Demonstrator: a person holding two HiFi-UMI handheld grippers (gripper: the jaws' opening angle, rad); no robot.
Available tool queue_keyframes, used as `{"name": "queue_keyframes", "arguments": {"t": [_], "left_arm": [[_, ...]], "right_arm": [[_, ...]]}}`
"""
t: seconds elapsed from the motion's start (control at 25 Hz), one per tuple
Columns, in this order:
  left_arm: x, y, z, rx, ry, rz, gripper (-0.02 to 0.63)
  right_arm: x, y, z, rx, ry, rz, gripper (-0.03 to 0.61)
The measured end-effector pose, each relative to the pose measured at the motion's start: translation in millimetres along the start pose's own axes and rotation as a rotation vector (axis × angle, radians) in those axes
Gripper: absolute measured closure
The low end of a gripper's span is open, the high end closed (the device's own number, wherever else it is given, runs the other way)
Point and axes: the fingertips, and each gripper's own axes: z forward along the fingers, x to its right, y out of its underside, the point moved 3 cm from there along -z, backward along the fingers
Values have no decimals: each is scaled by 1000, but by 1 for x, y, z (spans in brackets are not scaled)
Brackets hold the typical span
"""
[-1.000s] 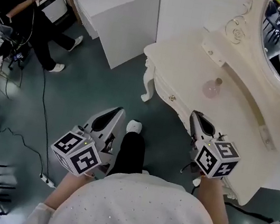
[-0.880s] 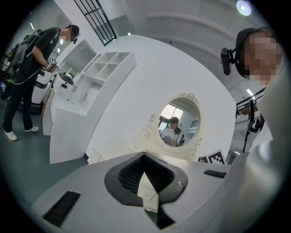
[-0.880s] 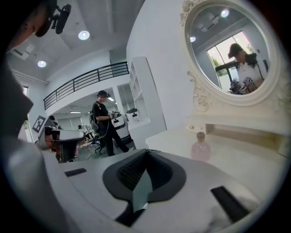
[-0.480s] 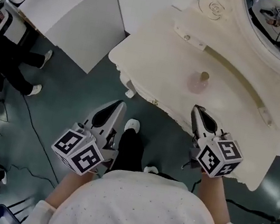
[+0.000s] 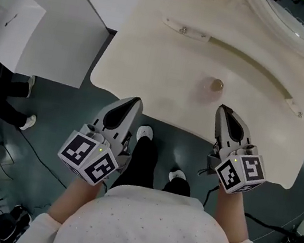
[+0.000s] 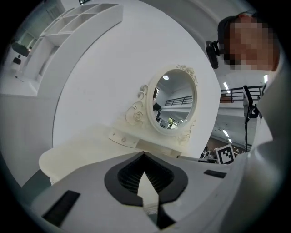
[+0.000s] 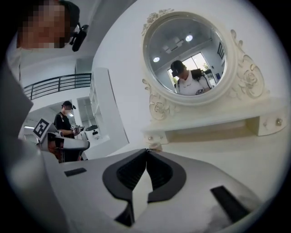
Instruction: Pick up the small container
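Here, small container [image 5: 216, 85] stands upright on dressing table [image 5: 152, 54], cap up, long axis vertical | right gripper [image 5: 223, 109] near it, jaws pressed together, empty | left gripper [image 5: 135, 102] at table edge, likewise closed.

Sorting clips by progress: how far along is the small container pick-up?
Done: nothing; the small container stands untouched on the dressing table. In hand: the right gripper, jaws shut and empty, sits just short of it; the left gripper, also shut, hangs by the table edge. Left: open the jaws, close on it, lift.
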Motion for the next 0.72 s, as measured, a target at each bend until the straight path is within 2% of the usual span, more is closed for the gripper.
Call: {"name": "queue_keyframes", "arguments": {"t": [0.12, 0.2, 0.28, 0.36, 0.48, 0.6, 0.72], "left_arm": [[-8, 13, 20, -54, 41, 31, 614], [-14, 17, 33, -58, 70, 17, 612], [-17, 19, 46, -66, 101, 7, 612], [-14, 21, 59, -83, 141, 33, 612], [-5, 19, 74, -115, 242, 76, 612], [1, 21, 84, -156, 349, 86, 613], [-6, 29, 90, -206, 362, 100, 614]], "right_arm": [[9, 2, 3, 34, 76, -53, 574], [14, 3, 7, 42, 122, -72, 560], [15, 5, 11, 43, 146, -72, 555], [14, 8, 13, 40, 148, -65, 545], [10, 15, 20, 28, 124, -65, 472], [9, 17, 32, 16, 136, -116, 407], [10, 18, 47, -2, 173, -170, 315]]}}
